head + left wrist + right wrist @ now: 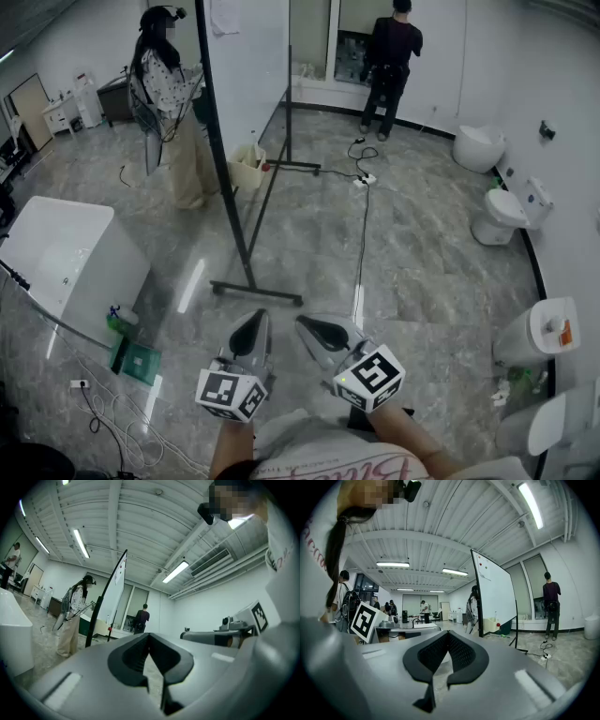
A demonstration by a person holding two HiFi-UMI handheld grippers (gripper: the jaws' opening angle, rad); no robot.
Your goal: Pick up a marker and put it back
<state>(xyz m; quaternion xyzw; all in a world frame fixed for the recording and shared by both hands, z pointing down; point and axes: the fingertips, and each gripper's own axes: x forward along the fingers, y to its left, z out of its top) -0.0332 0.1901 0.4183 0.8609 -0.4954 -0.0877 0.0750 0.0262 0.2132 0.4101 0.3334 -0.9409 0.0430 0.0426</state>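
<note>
Head view: left claw (257,319) and right claw (306,324) both closed, empty, pointing toward the whiteboard stand (235,192).

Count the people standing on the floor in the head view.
2: one person beside the whiteboard at upper left, a second person at the far window, back turned. The whiteboard may hide more.

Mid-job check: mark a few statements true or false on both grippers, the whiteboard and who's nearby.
The left gripper is gripping something. False: its jaws are together with nothing between them.
The right gripper is shut and empty. True.
The whiteboard stands on the floor ahead of the grippers. True.
The person in dark clothes stands beside the grippers. False: that person is at the far wall, facing away.
</note>
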